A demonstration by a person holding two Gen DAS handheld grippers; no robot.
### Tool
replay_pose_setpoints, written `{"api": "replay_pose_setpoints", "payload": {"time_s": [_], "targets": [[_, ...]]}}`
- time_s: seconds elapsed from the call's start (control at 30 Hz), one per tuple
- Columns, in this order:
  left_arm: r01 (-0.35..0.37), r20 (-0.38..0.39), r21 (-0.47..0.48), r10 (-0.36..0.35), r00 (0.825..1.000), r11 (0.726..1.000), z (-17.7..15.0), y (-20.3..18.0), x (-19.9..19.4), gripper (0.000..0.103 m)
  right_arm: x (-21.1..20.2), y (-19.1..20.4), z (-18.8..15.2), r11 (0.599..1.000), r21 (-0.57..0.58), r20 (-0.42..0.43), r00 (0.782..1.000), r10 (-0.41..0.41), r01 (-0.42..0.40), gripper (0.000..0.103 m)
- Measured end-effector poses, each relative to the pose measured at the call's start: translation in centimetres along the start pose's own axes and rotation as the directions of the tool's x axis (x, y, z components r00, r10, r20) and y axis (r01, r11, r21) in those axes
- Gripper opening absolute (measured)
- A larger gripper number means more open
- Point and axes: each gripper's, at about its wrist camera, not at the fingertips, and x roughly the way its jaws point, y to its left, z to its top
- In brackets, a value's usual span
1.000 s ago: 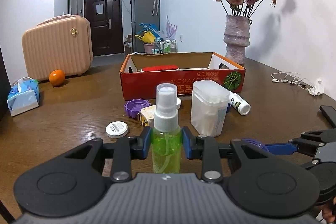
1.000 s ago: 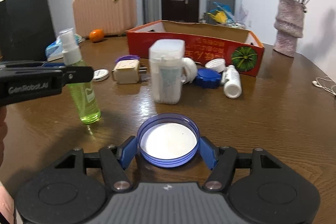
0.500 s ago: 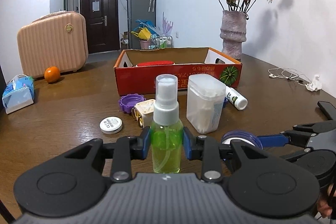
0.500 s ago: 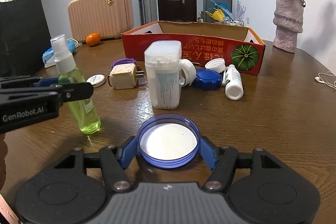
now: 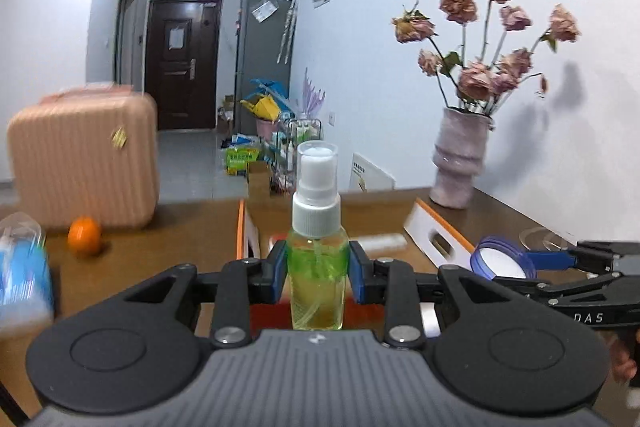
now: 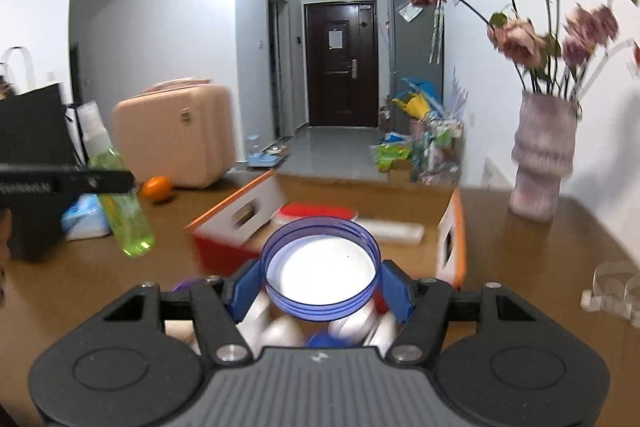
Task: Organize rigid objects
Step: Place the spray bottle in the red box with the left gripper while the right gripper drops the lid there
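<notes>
Left gripper [image 5: 318, 277] clamps a green spray bottle [image 5: 318, 267], right gripper [image 6: 322, 285] a blue lid [image 6: 322, 269]; keep both level, lowering gently into the box [image 6: 236, 215].

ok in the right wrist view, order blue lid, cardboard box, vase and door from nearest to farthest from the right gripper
1. blue lid, held between the right gripper's pads
2. cardboard box, just ahead on the table
3. vase, far right
4. door, down the hallway

suitcase [image 5: 82, 163] blurred, tissue pack [image 5: 22, 267] cut off
</notes>
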Motion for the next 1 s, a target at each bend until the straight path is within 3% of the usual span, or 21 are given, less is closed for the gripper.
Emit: {"api": "replay_pose_setpoints", "payload": {"time_s": [0.1,0.27,0.33,0.47,0.53,0.67,0.77,0.8,1.0], "targets": [[-0.031,-0.059,0.004,0.032,0.998,0.999,2.1,1.1,7.1,0.031,5.6,-2.8,3.5,1.0,-0.004,-0.035,0.999,-0.028,0.028,0.064],[-0.102,-0.19,0.03,0.106,0.976,0.994,1.3,2.3,17.3,0.031,16.7,-6.5,5.7,0.993,-0.019,-0.202,0.972,-0.117,0.116,0.064],[-0.102,-0.225,0.017,0.103,0.969,0.995,0.7,2.9,19.8,0.031,20.3,-7.1,5.6,0.982,-0.077,-0.249,0.951,-0.184,0.17,0.064],[-0.1,-0.243,0.033,0.105,0.964,0.994,-0.8,3.6,22.0,0.031,24.6,-7.7,4.4,0.976,-0.107,-0.334,0.918,-0.214,0.188,0.065],[-0.1,-0.249,0.042,0.108,0.963,0.994,-1.4,3.7,22.4,0.032,25.3,-7.6,4.2,0.973,-0.112,-0.339,0.913,-0.227,0.2,0.065],[-0.098,-0.251,0.031,0.102,0.963,0.995,-1.4,3.8,22.5,0.032,24.7,-7.7,4.2,0.975,-0.108,-0.312,0.925,-0.218,0.193,0.065],[-0.111,-0.24,0.053,0.12,0.963,0.992,-0.9,3.4,22.0,0.042,24.0,-7.7,4.7,0.981,-0.082,-0.305,0.933,-0.193,0.177,0.065],[-0.107,-0.24,0.052,0.116,0.964,0.993,-0.7,3.4,21.5,0.048,23.5,-7.9,5.1,0.983,-0.071,-0.297,0.937,-0.184,0.171,0.065],[-0.135,-0.211,0.032,0.139,0.968,0.99,0.7,4.0,14.9,0.06,17.7,-7.4,7.6,0.987,-0.032,-0.224,0.961,-0.162,0.159,0.069]]}}
